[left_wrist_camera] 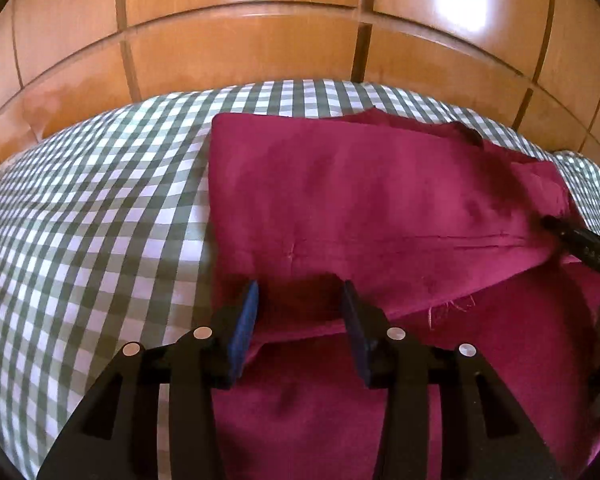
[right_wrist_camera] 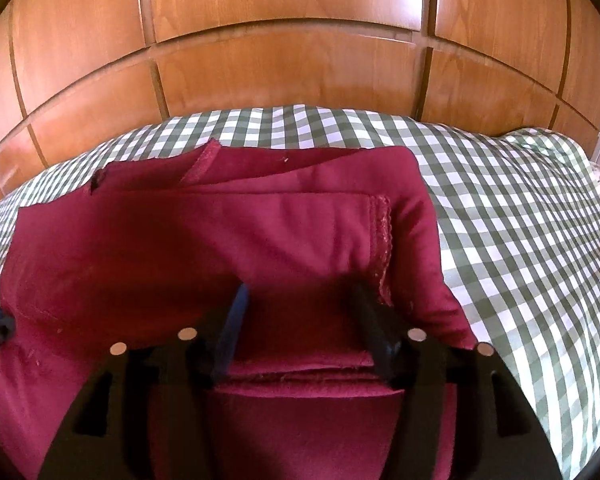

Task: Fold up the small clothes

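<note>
Maroon garment (left_wrist_camera: 360, 200) lies partly folded on a bed covered in green-and-white checked cloth (left_wrist_camera: 100, 220), wooden cupboard doors (left_wrist_camera: 240, 48) behind. Left claw (left_wrist_camera: 300, 304) stands spread over the garment's folded near edge. Right claw (right_wrist_camera: 300, 308) stands spread, folded layers between its fingers, unpinched.

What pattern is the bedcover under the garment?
Green-and-white gingham check on the bedcover, under the dark red garment; clearest in the right wrist view.
</note>
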Motion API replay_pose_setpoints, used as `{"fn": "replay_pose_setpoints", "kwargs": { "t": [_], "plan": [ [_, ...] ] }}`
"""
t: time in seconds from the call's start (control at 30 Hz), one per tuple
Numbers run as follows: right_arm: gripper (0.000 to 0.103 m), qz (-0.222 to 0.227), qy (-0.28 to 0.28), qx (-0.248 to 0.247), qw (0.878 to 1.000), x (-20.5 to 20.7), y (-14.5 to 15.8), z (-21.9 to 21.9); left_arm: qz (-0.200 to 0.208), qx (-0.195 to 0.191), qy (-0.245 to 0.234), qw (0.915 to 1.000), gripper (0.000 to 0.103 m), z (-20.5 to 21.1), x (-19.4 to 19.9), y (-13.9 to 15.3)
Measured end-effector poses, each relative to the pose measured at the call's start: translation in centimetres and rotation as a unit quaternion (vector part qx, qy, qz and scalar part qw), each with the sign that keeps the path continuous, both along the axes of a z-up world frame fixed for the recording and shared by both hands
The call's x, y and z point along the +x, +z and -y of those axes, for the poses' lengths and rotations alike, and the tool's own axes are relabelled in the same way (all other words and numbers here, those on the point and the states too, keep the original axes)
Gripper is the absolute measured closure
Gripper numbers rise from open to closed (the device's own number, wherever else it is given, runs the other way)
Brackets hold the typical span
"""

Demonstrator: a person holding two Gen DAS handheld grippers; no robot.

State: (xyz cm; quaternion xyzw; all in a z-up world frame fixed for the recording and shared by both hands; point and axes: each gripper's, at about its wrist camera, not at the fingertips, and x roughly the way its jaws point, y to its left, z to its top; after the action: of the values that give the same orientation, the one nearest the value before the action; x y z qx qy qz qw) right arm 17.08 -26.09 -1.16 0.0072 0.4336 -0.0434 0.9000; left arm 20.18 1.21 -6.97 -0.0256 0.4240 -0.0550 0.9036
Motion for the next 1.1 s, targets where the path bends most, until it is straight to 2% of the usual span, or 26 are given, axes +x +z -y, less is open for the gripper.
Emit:
{"fn": "replay_pose_setpoints", "kwargs": {
  "t": [0.07,0.1,0.23,0.27,0.4,0.6,0.83,1.1],
  "plan": [
    [0.026,-0.002,0.003,-0.001,1.000,-0.4,0.3,-0.2,0.004,0.008,0.011,0.9999,0.061,0.1,-0.3,0.4],
    [0.024,-0.001,0.006,0.001,1.000,-0.8,0.5,-0.4,0.008,0.007,0.014,0.9998,0.060,0.0,-0.7,0.6],
    [0.013,0.007,0.009,0.001,1.000,-2.6,1.2,-0.9,0.024,0.006,0.019,0.9995,0.046,-0.3,-2.6,1.1],
    [0.012,0.006,0.008,0.006,1.000,-3.0,1.3,-0.8,0.027,0.003,0.019,0.9994,0.046,-0.4,-3.1,1.2],
    [0.012,-0.007,-0.001,0.036,0.999,-4.7,1.3,-0.5,0.036,0.001,0.020,0.9992,0.046,-0.3,-4.9,1.4],
    [0.011,-0.030,0.000,0.049,0.998,-7.6,0.9,-0.5,0.044,0.001,0.009,0.9990,0.046,-0.3,-7.6,1.6],
    [0.011,-0.045,0.005,0.059,0.997,-11.2,1.3,-0.4,0.035,-0.004,0.003,0.9994,0.046,-0.9,-10.4,1.2],
    [0.011,-0.046,-0.018,0.081,0.995,-14.8,2.3,1.4,0.025,-0.005,0.006,0.9997,0.046,-2.3,-13.3,0.4]
  ]
}}
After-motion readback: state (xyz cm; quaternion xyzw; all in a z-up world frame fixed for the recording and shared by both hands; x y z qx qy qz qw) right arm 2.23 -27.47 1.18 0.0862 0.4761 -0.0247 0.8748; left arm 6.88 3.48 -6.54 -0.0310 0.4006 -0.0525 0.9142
